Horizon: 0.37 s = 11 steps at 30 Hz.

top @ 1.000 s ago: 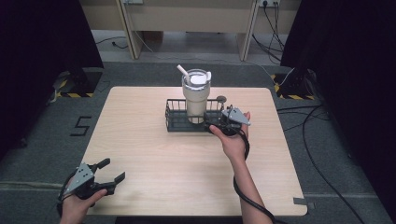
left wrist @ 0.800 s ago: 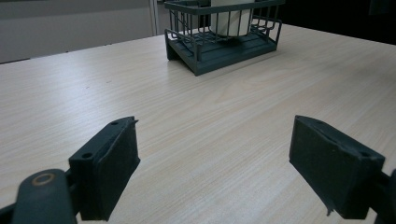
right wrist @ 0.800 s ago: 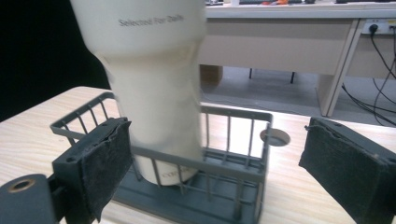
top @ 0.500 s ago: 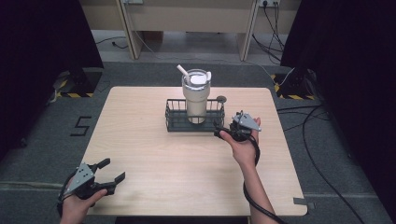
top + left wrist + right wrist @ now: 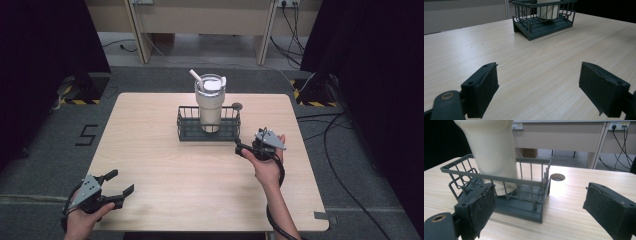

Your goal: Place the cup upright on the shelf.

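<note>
Moved since earlier: right gripper [image 5: 243, 148] has drawn away from the right end of the wire basket [image 5: 209, 131] toward the person and the table's right side; a second ago its tips were at the basket's end wall, now there is bare wood between them.
Right gripper jaws: apart with nothing between the pads, and they have just been closing somewhat (in the right gripper view the gap frames the basket's near corner and open tabletop).
Right gripper place: held in the person's right hand [image 5: 267, 167], tips pointing back toward the basket.
Basket from the right gripper: just ahead and slightly to the left of the jaws in the right gripper view, near but not touching, its corner post [image 5: 545, 182] closest.
Tumbler [image 5: 210, 102]: cream, upright inside the basket, lid and straw on top; beyond the left pad [image 5: 482, 206] in the right gripper view.
Round hole in the table [image 5: 557, 177]: straight ahead between the jaws, just past the basket's end.
Left gripper [image 5: 120, 183]: unmoved at the near left edge of the table [image 5: 150, 165], jaws spread wide over bare wood, nothing held.
Basket from the left gripper: well ahead, far across the table (seen at the top of the left gripper view [image 5: 544, 18]).
</note>
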{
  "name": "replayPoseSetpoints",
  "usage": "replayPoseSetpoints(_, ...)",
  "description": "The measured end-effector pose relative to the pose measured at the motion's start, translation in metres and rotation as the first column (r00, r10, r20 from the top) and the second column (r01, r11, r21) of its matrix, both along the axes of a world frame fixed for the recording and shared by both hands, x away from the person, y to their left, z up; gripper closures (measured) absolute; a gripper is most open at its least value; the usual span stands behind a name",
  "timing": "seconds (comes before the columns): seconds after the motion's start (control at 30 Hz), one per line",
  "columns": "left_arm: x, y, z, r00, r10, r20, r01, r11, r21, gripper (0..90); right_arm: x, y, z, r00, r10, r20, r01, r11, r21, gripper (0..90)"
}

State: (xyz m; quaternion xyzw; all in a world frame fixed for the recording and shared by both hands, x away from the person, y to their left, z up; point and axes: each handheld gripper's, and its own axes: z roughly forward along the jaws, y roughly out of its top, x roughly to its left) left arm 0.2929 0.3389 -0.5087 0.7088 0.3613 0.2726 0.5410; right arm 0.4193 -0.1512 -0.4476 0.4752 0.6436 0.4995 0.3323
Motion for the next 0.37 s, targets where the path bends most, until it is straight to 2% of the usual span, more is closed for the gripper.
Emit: replayPoseSetpoints(0.37, 0.0, -0.002, 0.0, 1.0, -0.007, 0.004, 0.007, 1.0, 0.001, 14.9, -0.007, 0.0, -0.012, 1.0, 0.008, -0.006, -0.008, 1.0, 0.006, 13.9)
